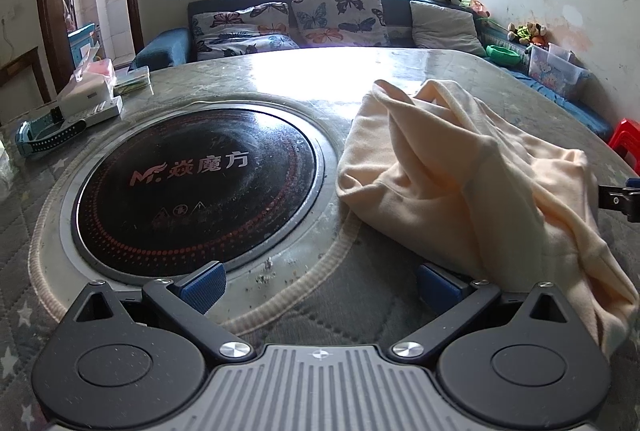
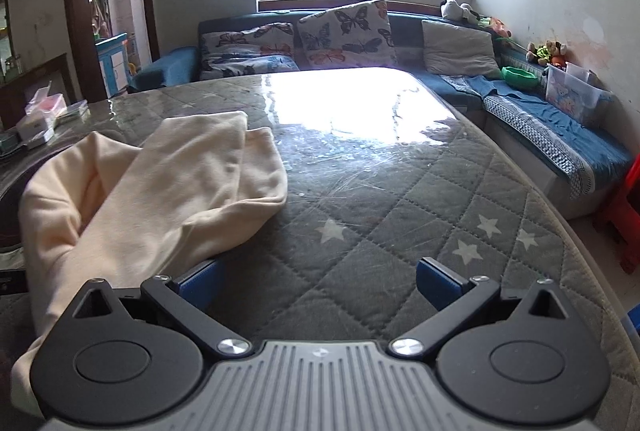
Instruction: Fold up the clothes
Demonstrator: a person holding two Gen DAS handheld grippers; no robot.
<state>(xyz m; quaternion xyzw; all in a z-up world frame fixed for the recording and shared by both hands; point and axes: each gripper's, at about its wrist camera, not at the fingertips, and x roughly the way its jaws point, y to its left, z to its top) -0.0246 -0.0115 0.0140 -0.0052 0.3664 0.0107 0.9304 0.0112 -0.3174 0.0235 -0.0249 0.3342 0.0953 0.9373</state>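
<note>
A cream garment [image 1: 460, 167] lies crumpled on the quilted table cover [image 1: 328, 295], right of the round black cooktop [image 1: 196, 183]. My left gripper [image 1: 320, 285] is open and empty, low over the table; its right finger touches the garment's near edge. In the right wrist view the same garment [image 2: 160, 191] lies at the left. My right gripper [image 2: 318, 285] is open and empty over the star-patterned cover [image 2: 380, 231], its left finger at the garment's edge. A bit of the right gripper shows at the right edge of the left wrist view [image 1: 620, 195].
Boxes [image 1: 92, 99] and a blue watch [image 1: 44, 135] sit at the table's far left. A blue sofa with butterfly cushions [image 1: 336, 15] stands behind the table. A red stool [image 2: 628, 215] stands at the right, off the table edge.
</note>
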